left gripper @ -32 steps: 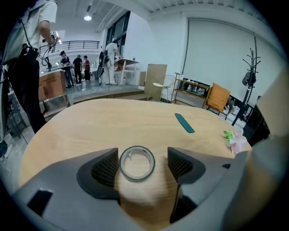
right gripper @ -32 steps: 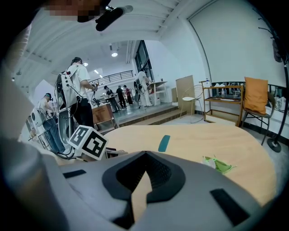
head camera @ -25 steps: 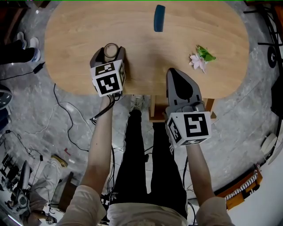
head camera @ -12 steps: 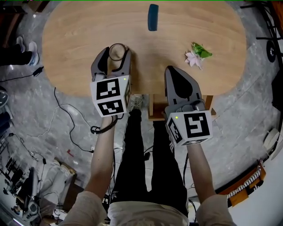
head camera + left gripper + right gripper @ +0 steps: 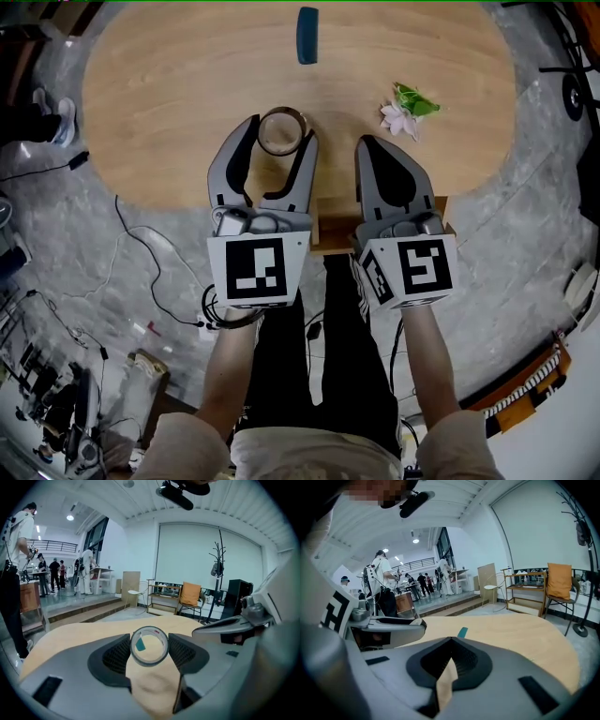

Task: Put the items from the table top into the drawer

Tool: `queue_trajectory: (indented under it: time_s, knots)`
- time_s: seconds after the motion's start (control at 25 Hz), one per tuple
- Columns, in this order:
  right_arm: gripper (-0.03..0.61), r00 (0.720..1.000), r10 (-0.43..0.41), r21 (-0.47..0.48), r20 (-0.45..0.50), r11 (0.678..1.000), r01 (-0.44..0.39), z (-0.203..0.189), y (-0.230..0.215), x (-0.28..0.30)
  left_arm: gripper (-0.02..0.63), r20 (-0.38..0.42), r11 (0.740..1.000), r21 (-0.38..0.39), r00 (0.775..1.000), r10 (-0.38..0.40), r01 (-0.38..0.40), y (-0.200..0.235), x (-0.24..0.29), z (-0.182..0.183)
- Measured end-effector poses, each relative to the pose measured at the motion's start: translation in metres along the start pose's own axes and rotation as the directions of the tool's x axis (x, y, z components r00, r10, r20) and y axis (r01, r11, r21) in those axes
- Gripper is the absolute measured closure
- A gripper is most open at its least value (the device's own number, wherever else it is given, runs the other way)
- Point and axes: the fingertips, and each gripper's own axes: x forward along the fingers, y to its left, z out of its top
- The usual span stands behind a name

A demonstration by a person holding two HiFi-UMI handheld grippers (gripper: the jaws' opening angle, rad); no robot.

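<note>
Your left gripper (image 5: 279,133) has lifted and swung toward the table's near edge since the earlier frame, where it sat low over the tape roll (image 5: 149,628). Its jaws have just been closing, and they now pinch the clear tape roll at their tips, with the roll's open face turned toward the camera in the left gripper view. The roll is over the wooden table (image 5: 169,103), near its front edge. Your right gripper (image 5: 367,145) hovers just beside the left one, with its jaws pressed together and nothing between them. A dark teal block (image 5: 307,35) lies at the far edge. An artificial flower (image 5: 401,105) lies ahead of your right gripper.
</note>
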Motion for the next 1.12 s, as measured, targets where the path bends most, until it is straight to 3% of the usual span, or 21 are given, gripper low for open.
queue_trajectory:
  time_s: [0.32, 0.48, 0.6, 0.8, 0.96, 1.12]
  knots:
    - [0.574, 1.0, -0.012, -0.008, 0.02, 1.0, 0.012, 0.004, -0.017, -0.01, 0.35, -0.014, 0.996, 0.072, 0.998, -0.056, 0.057, -0.025, 0.003, 0.003]
    - [0.574, 0.999, -0.035, -0.001, 0.019, 0.999, 0.035, -0.002, -0.031, -0.019, 0.35, -0.091, 0.96, 0.212, 0.981, -0.168, 0.184, -0.057, 0.0, -0.021]
    - [0.574, 0.998, -0.059, 0.006, 0.01, 0.998, 0.059, -0.011, -0.042, -0.03, 0.35, -0.194, 0.919, 0.269, 0.951, -0.242, 0.289, -0.083, -0.011, -0.053]
    - [0.574, 0.996, -0.081, -0.01, -0.028, 0.997, 0.08, -0.036, -0.06, -0.046, 0.35, -0.332, 0.892, 0.211, 0.887, -0.32, 0.401, -0.128, -0.032, -0.114]
    - [0.574, 0.996, -0.061, -0.043, -0.072, 0.997, 0.058, -0.058, -0.062, -0.058, 0.349, -0.424, 0.869, 0.148, 0.824, -0.376, 0.473, -0.161, -0.047, -0.165]
    - [0.574, 0.993, -0.039, -0.069, -0.112, 0.997, 0.031, -0.076, -0.059, -0.069, 0.349, -0.499, 0.857, 0.136, 0.782, -0.374, 0.496, -0.178, -0.049, -0.211]
